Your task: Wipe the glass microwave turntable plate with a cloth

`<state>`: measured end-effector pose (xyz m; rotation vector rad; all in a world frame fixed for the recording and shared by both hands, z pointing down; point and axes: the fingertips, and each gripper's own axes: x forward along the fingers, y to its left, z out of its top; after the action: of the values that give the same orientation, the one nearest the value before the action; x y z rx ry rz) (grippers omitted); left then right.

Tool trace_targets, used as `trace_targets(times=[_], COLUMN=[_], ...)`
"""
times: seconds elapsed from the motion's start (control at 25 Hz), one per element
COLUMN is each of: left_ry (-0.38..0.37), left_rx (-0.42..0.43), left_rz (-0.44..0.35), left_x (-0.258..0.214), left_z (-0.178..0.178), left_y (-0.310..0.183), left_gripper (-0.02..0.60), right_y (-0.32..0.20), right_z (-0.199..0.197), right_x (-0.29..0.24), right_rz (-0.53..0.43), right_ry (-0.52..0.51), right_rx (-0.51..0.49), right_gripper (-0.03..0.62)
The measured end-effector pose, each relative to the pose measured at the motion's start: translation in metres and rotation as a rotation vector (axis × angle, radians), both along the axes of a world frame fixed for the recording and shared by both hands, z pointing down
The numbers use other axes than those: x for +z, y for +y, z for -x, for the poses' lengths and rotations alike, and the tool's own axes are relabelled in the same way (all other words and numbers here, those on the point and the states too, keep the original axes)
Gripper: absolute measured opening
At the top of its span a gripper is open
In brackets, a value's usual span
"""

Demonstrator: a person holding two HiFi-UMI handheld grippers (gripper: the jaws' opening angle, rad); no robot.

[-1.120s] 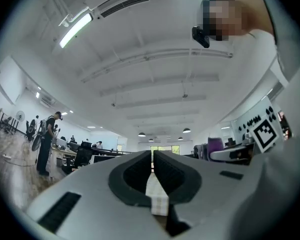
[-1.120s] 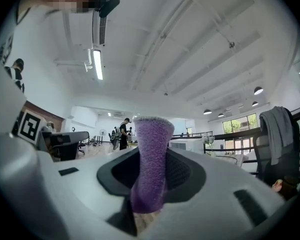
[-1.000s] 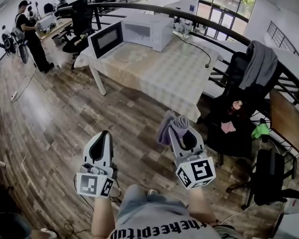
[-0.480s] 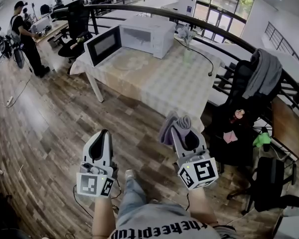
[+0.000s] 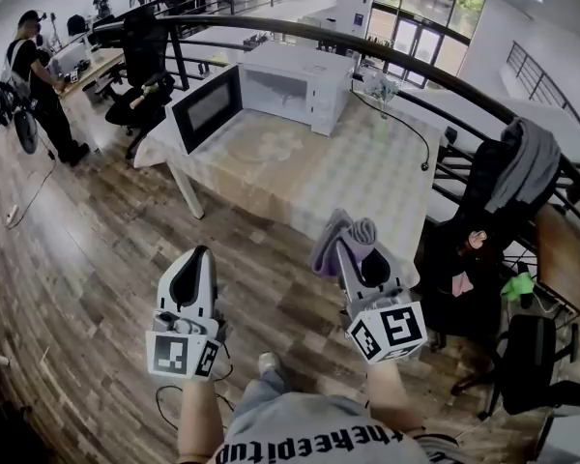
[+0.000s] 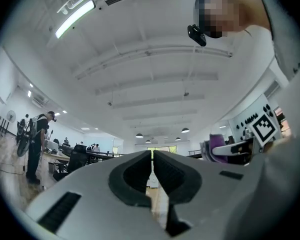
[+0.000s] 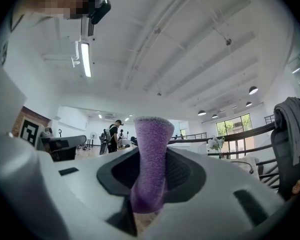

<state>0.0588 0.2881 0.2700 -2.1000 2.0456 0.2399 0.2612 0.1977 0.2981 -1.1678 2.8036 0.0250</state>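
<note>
A white microwave (image 5: 290, 87) stands with its door (image 5: 206, 107) swung open at the far end of a cloth-covered table (image 5: 309, 172). The glass turntable plate is not visible from here. My right gripper (image 5: 346, 244) is shut on a purple cloth (image 5: 340, 240), which sticks up between the jaws in the right gripper view (image 7: 150, 159). My left gripper (image 5: 195, 267) is shut with nothing in it; its pads meet in the left gripper view (image 6: 152, 173). Both are held over the wooden floor, short of the table's near edge.
Black office chairs (image 5: 469, 249) draped with clothes stand to the right of the table. A curved black railing (image 5: 445, 75) runs behind it. A person (image 5: 37, 85) stands at a desk far left. A cable (image 5: 411, 124) crosses the table's right side.
The table and microwave have drawn closer and shifted right in the head view as I walk toward them. Both grippers keep their pose, the cloth still held in the right one.
</note>
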Motion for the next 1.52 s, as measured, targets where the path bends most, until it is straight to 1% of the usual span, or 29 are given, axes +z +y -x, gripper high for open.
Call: trace_targets(times=[0.12,0.28,0.36,0.44,0.68,0.84,1.12,1.52], left_ry=[-0.017,-0.031,-0.027,-0.007,0.063,0.061,0.035,0.013], left_rx=[0.006,0.023,0.025,0.024,0.032,0.032,-0.031,-0.051], left_rz=[0.008,0.005,0.003,0.003,0.024,0.03,0.023,0.01], left_x=[0.001,0.004,0.007,0.01,0.03,0.035,0.028,0.012], left_z=[0.03,0.059,0.072,0.083,0.099,0.109,0.142,0.172], left_y=[-0.017,-0.029,-0.034,-0.039,-0.058,-0.075,-0.116,-0.224], left_gripper=[0.014,0.014,0.014,0.014,0.014,0.014,0.014,0.014], right_y=[-0.016,-0.027,-0.03,-0.035,-0.052,-0.072,-0.127,-0.242], right_z=[0.029,0.059,0.07,0.078,0.087,0.098,0.131,0.17], right_x=[-0.002,0.0,0.002,0.004,0.013,0.022,0.019,0.004], right_rz=[0.0,0.003,0.011,0.02,0.034,0.05,0.036,0.024], right_ry=[-0.004,-0.006,-0.007,-0.003,0.029,0.034,0.002,-0.022], right_rx=[0.01,0.015,0.016,0.02,0.039,0.036,-0.009,-0.043], right_gripper=[0.114,0.114,0.112,0.113,0.113,0.114,0.114,0.114])
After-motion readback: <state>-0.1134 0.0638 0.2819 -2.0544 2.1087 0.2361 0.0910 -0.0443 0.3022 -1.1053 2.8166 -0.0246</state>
